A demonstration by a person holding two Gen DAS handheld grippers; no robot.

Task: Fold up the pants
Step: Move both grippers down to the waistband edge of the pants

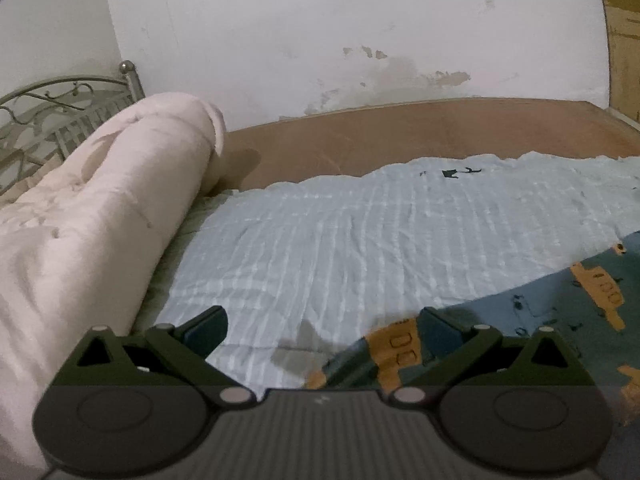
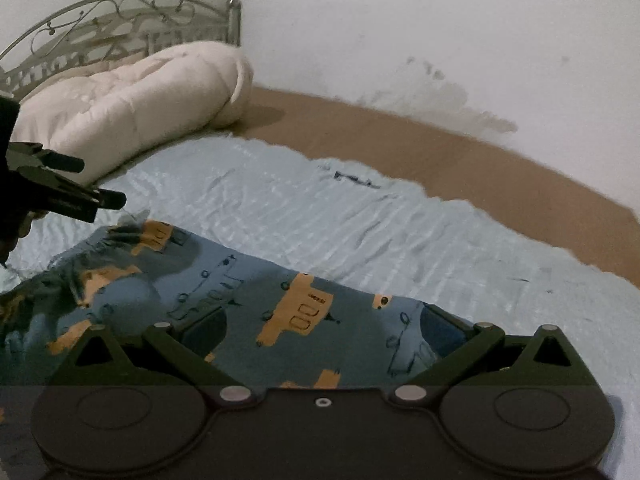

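Observation:
The pants (image 2: 240, 292) are blue with orange vehicle prints and lie flat on a light blue sheet (image 2: 360, 216) on the bed. In the left wrist view the pants (image 1: 560, 304) fill the lower right. My left gripper (image 1: 324, 330) is open, just above the sheet at the pants' left end, with its right finger over the fabric edge. It also shows at the left edge of the right wrist view (image 2: 96, 184), above that end of the pants. My right gripper (image 2: 324, 332) is open and hovers low over the pants' right part.
A rolled pinkish-white quilt (image 1: 100, 216) lies at the left by the metal headboard (image 1: 52, 112). Bare brown mattress (image 1: 420, 132) runs along the white wall behind the sheet. The quilt (image 2: 132, 96) and headboard (image 2: 120, 16) also show in the right wrist view.

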